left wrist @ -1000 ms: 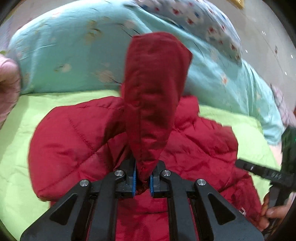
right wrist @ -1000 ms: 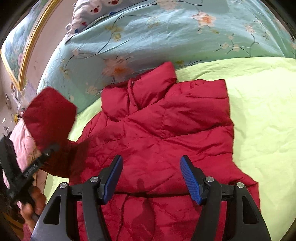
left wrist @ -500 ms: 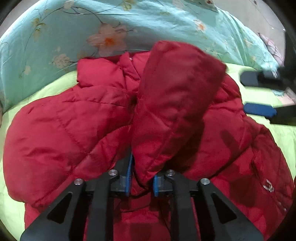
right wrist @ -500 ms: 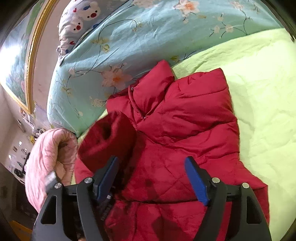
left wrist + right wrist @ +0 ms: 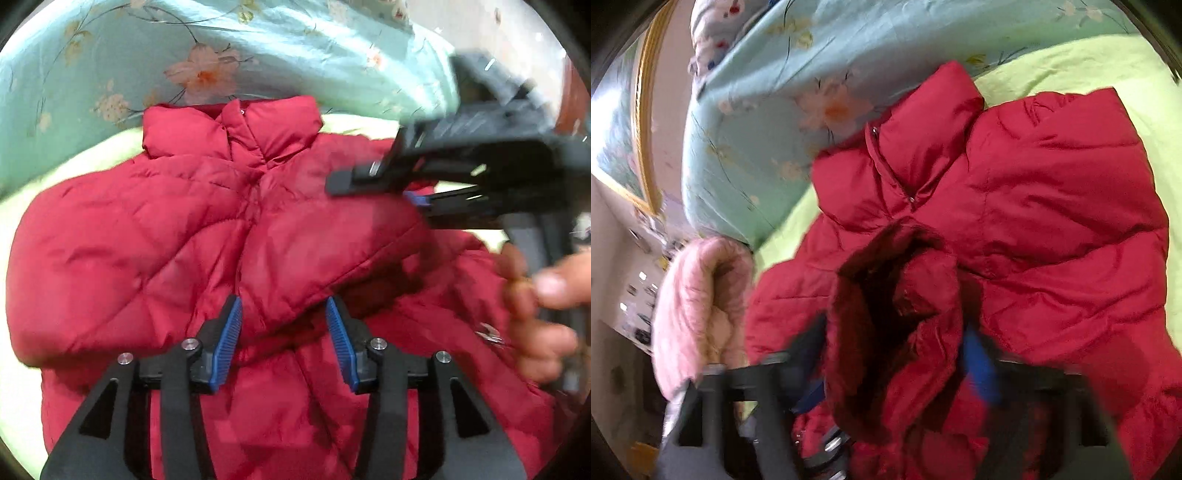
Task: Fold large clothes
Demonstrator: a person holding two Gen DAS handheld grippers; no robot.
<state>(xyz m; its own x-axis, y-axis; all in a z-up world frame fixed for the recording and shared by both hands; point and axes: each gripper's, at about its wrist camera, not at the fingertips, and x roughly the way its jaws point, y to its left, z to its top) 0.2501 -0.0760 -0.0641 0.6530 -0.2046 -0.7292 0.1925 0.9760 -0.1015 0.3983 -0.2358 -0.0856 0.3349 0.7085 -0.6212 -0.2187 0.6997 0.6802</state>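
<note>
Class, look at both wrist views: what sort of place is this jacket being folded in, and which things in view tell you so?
Most likely a bedroom. The red jacket lies on a bed with a lime green sheet, a bulky teal floral quilt is bunched behind it, and a gold-framed picture hangs on the wall.

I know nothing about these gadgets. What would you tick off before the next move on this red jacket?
1. Left hand-held gripper has released the sleeve: ok. Its jaws have just been opening, and the pads stand clear on either side.
2. Right hand-held gripper has a firm hold on the sleeve's cuff: cannot tell. Its jaws have just been closing with the cuff between them, but the view is blurred.
3. Sleeve lies across the jacket front: ok.
4. Jacket rests on the green sheet, collar at the far end: ok.
</note>
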